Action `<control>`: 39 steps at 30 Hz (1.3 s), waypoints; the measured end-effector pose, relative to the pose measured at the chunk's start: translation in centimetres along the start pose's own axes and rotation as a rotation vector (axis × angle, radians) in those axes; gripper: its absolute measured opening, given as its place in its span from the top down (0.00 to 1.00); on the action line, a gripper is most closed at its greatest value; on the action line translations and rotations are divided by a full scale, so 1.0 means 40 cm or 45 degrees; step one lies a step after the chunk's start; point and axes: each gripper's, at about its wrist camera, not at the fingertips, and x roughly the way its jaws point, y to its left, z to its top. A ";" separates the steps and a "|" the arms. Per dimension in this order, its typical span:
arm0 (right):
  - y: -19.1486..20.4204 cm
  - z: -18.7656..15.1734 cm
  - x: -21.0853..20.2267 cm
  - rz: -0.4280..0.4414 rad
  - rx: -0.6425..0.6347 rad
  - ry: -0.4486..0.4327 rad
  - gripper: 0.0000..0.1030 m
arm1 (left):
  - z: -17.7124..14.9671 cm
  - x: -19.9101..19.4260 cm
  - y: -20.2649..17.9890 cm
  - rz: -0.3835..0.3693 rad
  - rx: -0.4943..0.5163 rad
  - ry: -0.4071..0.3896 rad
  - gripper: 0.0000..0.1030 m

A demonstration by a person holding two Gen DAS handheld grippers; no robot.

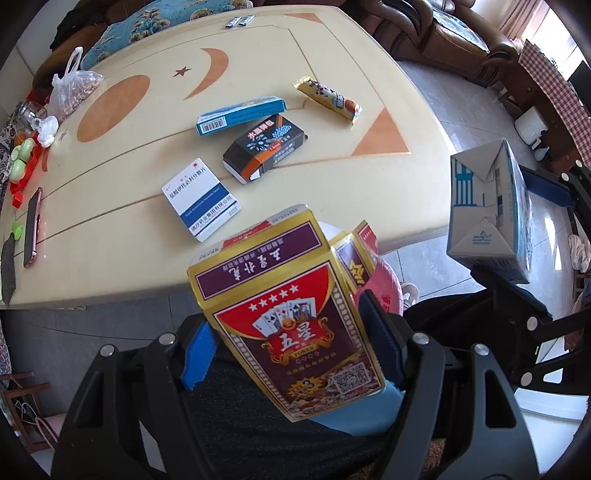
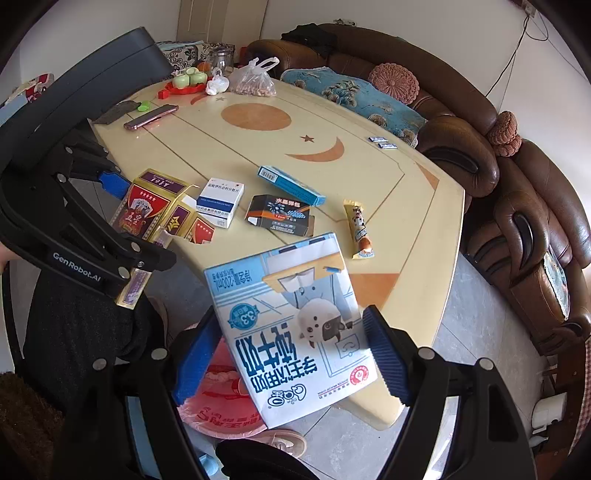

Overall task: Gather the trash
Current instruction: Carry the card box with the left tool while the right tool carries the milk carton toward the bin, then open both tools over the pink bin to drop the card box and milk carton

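Cardboard playing-card box (image 1: 291,325), red and gold, top flap open: clamped between the blue pads of the left hand-held gripper (image 1: 291,354); its lower end is cut off behind the gripper body, and a second flap at 2 o'clock is partly hidden.

Milk carton (image 2: 295,325), pale blue and white, print upside down to the camera: clamped in the right hand-held gripper (image 2: 291,350), held off the counter's near edge above a pink basin (image 2: 221,410) that it largely hides.

Cream counter (image 1: 122,177) with orange moon and star inlay. Items lying loose in the left wrist view, clock directions from the black box (image 1: 264,147):
- blue-and-white medicine box (image 1: 201,199), 8 o'clock, near;
- long teal box (image 1: 240,114), 11 o'clock, just beside, contact unclear;
- snack wrapper (image 1: 328,101), 1 o'clock, apart.

Far corner: two small sachets (image 1: 240,21), print too small to read. Left edge: phone (image 1: 33,225), plastic bag of nuts (image 1: 74,92), green cups (image 1: 20,158) partly cut off.

Brown leather sofa (image 2: 498,177) wraps the counter's far side. Both grippers point steeply down, side by side, each showing in the other's view.
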 end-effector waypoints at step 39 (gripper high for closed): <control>0.113 -0.321 0.265 0.017 0.245 0.178 0.27 | -0.211 0.347 -0.143 -0.012 0.183 -0.018 0.31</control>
